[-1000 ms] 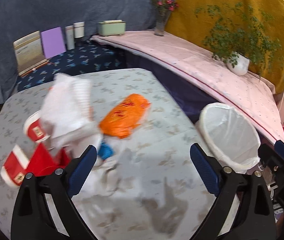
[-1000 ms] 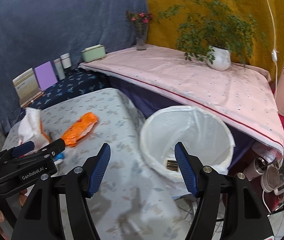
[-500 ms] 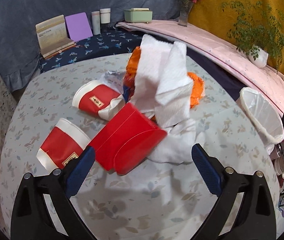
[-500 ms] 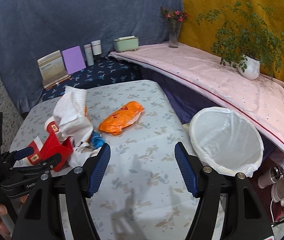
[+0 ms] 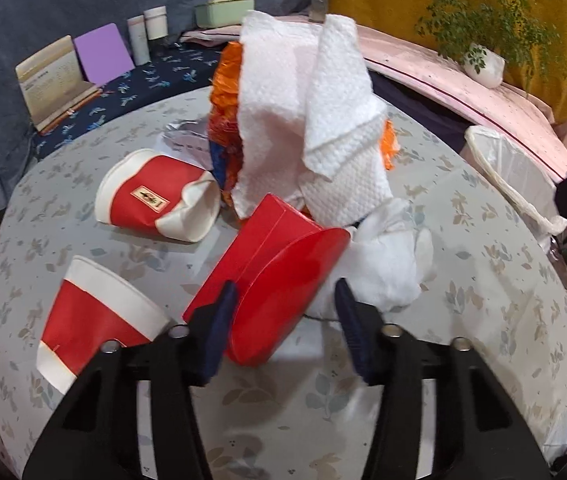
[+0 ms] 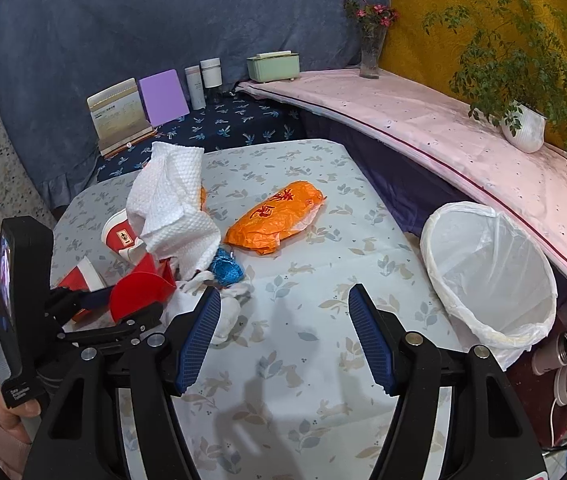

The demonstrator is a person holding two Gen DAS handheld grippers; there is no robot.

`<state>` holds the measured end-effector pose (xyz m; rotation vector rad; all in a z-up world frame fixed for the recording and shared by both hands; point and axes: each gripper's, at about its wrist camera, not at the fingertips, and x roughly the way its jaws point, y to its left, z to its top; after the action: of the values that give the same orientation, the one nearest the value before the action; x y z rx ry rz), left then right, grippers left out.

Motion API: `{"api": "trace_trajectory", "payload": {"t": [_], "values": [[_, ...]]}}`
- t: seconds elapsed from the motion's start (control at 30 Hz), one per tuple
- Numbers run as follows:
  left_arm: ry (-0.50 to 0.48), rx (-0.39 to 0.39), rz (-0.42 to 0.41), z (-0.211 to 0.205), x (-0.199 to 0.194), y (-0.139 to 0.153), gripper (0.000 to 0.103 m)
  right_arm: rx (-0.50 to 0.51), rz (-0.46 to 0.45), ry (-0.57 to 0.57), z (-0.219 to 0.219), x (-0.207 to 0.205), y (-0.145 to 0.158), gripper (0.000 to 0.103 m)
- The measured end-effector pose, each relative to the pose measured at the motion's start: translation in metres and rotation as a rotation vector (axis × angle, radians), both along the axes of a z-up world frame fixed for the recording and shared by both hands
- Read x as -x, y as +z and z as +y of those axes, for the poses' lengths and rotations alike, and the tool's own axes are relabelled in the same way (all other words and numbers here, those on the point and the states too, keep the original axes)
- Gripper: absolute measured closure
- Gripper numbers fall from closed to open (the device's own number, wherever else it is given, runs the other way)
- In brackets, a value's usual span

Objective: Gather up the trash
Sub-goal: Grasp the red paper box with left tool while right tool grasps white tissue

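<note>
Left gripper [image 5: 285, 322] down over the pile, jaws closing, red box [image 5: 279, 280] between them; left pad against the box's side, right pad just beside it with a sliver of gap, so not yet a firm pinch. Close up from the left wrist: two red-and-white paper cups [image 5: 155, 196] lying on their sides, one at the near left, one farther back, and white paper towel [image 5: 311, 120] heaped tall behind the box, hiding most of an orange wrapper.

From the right wrist, a wider look: orange bag [image 6: 277, 212] lying flat and alone mid-table, a blue crumpled wrapper [image 6: 225, 266] tucked at the pile's foot, neither clear in the other view. Trash bin [image 6: 491, 276] with its white liner tipped open just off the table's right edge, seen whole here, only a slice of rim from the left wrist. Right gripper [image 6: 285, 338] held fairly wide, nothing between the jaws, hovering over bare tablecloth [image 6: 303, 360].

Open room between pile and bin; pile crowded toward the left edge. A hand [image 6: 3, 420] on the left gripper's handle at the lower left.
</note>
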<state>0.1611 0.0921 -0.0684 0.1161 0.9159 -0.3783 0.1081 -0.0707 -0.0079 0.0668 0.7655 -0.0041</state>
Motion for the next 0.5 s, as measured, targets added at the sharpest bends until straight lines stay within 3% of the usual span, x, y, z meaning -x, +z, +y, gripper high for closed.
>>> {"api": "trace_trajectory", "payload": {"t": [0.07, 0.17, 0.5], "values": [[-0.015, 0.034, 0.024, 0.001, 0.001, 0.001, 0.083, -0.002, 0.002, 0.003, 0.002, -0.002, -0.001, 0.039], [-0.032, 0.098, 0.056, 0.005, 0.006, 0.004, 0.100, -0.012, 0.004, 0.008, 0.005, -0.004, -0.001, 0.039], [0.024, 0.205, 0.021, 0.015, 0.033, 0.035, 0.103, -0.021, -0.005, 0.043, 0.016, -0.009, 0.005, 0.039]]}}
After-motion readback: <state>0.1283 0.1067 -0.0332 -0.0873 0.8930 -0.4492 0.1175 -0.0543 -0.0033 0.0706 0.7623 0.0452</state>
